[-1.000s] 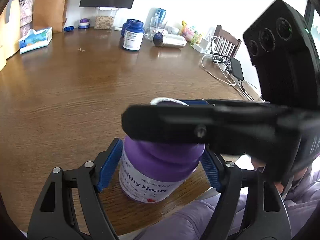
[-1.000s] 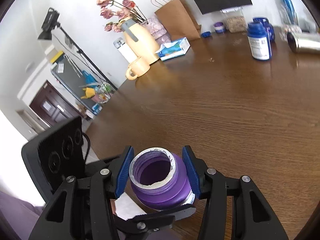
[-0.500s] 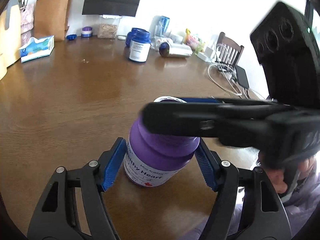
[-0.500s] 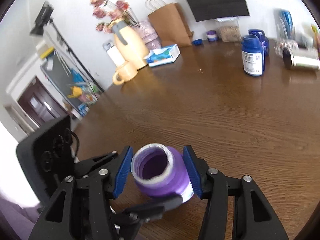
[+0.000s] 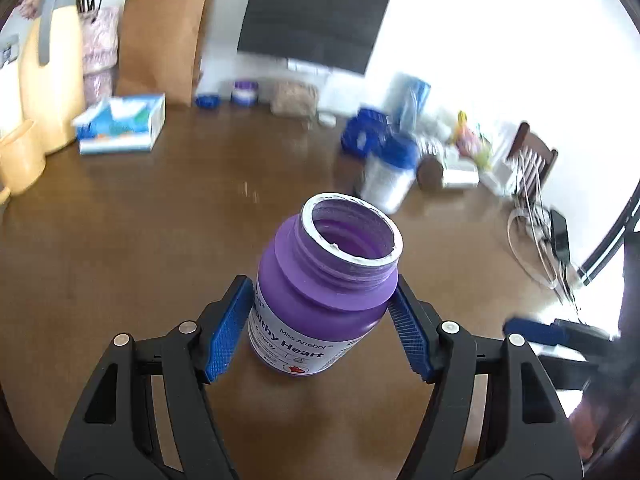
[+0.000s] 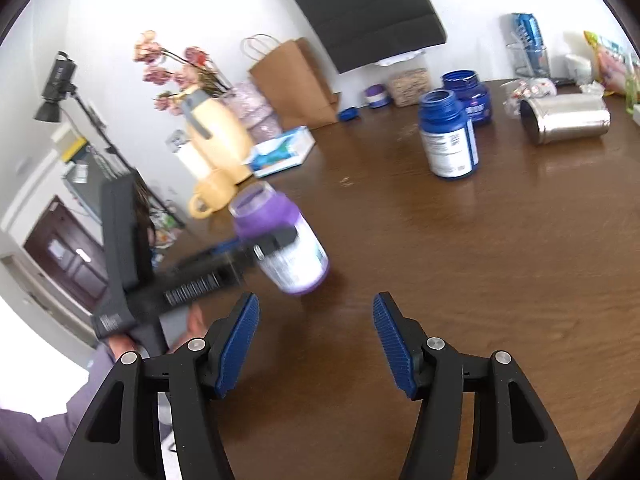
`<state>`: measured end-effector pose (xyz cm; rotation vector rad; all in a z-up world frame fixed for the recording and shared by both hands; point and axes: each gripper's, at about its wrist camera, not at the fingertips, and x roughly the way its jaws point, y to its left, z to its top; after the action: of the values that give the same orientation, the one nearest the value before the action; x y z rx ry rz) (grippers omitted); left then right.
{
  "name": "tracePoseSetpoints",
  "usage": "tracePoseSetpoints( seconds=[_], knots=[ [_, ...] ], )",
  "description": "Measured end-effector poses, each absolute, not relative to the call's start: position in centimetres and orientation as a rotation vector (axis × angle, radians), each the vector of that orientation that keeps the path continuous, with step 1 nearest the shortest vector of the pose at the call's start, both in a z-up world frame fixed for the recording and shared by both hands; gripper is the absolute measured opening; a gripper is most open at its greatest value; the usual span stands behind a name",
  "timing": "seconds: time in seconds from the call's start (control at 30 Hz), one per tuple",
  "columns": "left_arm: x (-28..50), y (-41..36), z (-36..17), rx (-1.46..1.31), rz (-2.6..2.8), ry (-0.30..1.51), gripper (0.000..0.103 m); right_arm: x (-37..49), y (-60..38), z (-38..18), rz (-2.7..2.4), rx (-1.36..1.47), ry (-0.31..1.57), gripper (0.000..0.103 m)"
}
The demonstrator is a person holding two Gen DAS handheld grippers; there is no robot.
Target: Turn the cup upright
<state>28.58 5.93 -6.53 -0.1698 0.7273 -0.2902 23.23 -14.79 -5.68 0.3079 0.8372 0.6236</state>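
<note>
The cup is a purple plastic jar [image 5: 324, 292] with a white label. It stands mouth up on the brown table [image 5: 120, 260]. My left gripper [image 5: 322, 286] is shut on it, with the blue pads [image 5: 228, 328] pressed against both sides of its shoulder. In the right wrist view the same jar [image 6: 284, 244] leans slightly in the left gripper's fingers [image 6: 276, 238], its base at the table top. My right gripper [image 6: 316, 300] is open with nothing between its pads, a short way back from the jar. A blurred finger [image 5: 536, 330] of it shows at the right edge of the left wrist view.
Farther back stand a blue bottle [image 6: 450, 136] and a second blue jar [image 6: 468, 96]. A steel tumbler [image 6: 566, 118] lies on its side. A tissue box [image 6: 282, 152], yellow jug [image 6: 212, 136], yellow mug [image 6: 210, 196] and paper bag [image 6: 292, 80] sit at the left. Cables [image 5: 536, 240] lie at the right edge.
My right gripper has let go of the jar's neck, opened and pulled back. The left gripper keeps its hold, with the jar farther in from the table's edge.
</note>
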Motion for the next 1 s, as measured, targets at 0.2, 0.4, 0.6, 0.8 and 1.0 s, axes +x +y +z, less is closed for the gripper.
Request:
tracePoseSetpoints(
  seconds=[0.2,0.4,0.6,0.8,1.0],
  knots=[
    [33.6,4.8,-8.6,-0.124,-0.228,0.770,0.065,26.6,-14.5,-6.1,0.525,0.256,0.853,0.064],
    [33.6,4.0,-10.6,-0.079,-0.228,0.850,0.066,29.8,-13.4,-5.7,0.470,0.172,0.863,0.064],
    [30.6,4.3,-8.6,-0.070,-0.212,0.825,0.076,29.7,-11.9,-4.4,0.458,0.068,0.846,0.064],
    [23.7,4.8,-4.3,-0.077,-0.146,0.739,0.098,25.4,-12.1,-2.4,0.460,-0.005,0.804,0.082],
    [16.2,4.4,-1.1,-0.063,-0.102,0.688,0.103,19.2,-13.2,-0.4,0.417,-0.044,0.768,0.082]
  ],
)
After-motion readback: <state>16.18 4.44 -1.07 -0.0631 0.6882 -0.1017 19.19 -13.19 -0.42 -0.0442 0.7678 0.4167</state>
